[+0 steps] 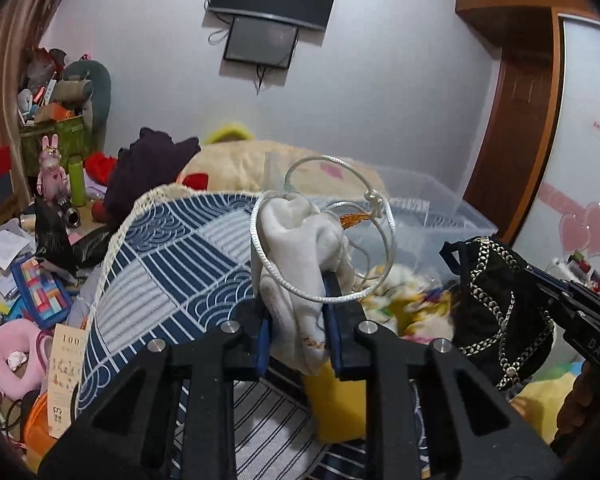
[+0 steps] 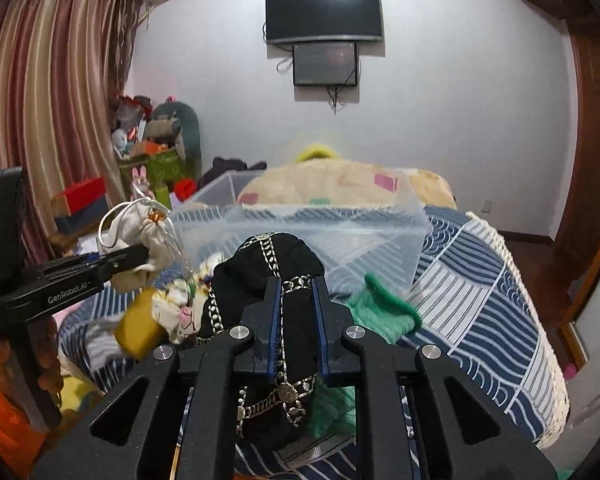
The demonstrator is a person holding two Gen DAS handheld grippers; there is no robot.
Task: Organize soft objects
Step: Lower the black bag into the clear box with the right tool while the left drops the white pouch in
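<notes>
Left wrist view is showing the white drawstring pouch [image 1: 300,248] pinched in the left hand-held gripper [image 1: 302,320] above the bed [image 1: 172,256]. Only the right wrist view is revealing the green cloth [image 2: 384,312] beside the black chain-trimmed pouch [image 2: 276,264], clamped in the right hand-held gripper [image 2: 298,320] before the clear plastic bin [image 2: 380,236].

A storage bin [image 2: 300,236] sat on the bed [image 2: 480,280], with a large pillow [image 2: 340,184] behind it. In front of the bin lay a heap of soft things [image 2: 180,308]. The left tool [image 1: 300,304] held a drawstring pouch [image 1: 300,248] above the bed, left of the chain-trimmed bag [image 2: 276,264] in the right tool [image 2: 298,300]. A knitted piece [image 2: 384,312] lay just right of that bag. A television [image 2: 324,12] hung on the wall behind the bed.
</notes>
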